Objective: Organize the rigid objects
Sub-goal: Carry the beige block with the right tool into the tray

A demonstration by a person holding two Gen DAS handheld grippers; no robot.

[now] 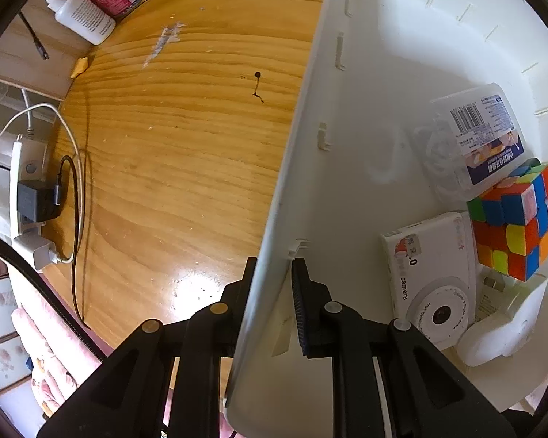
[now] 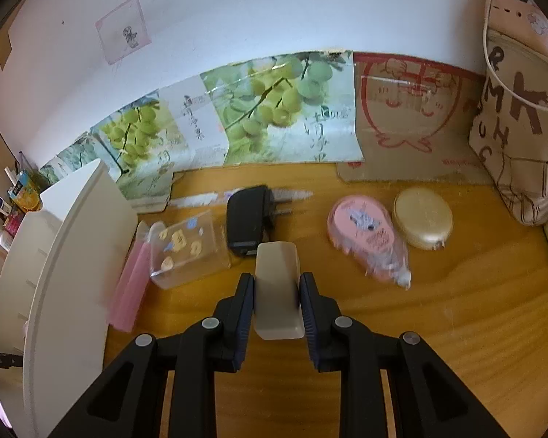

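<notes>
My left gripper (image 1: 274, 273) is shut on the near wall of a white plastic bin (image 1: 303, 116), one finger outside and one inside. Inside the bin lie a colour cube (image 1: 518, 222), a white camera box (image 1: 434, 277), a clear labelled case (image 1: 475, 138) and a white rounded object (image 1: 500, 328). My right gripper (image 2: 277, 288) is shut on a frosted white rectangular block (image 2: 277, 292) just above the wooden table. Beyond it lie a black power adapter (image 2: 246, 219), a clear box with yellow shapes (image 2: 186, 248), a pink flat pack (image 2: 131, 284), a pink wrapped tape dispenser (image 2: 365, 237) and a gold oval tin (image 2: 422, 217).
The white bin (image 2: 65, 255) stands at the left of the right wrist view. A patterned tote bag (image 2: 522, 116) and cardboard sheets (image 2: 402, 120) line the back wall. In the left wrist view a power strip (image 1: 25, 200) with chargers and cables sits at the table's left edge, bottles (image 1: 80, 11) behind.
</notes>
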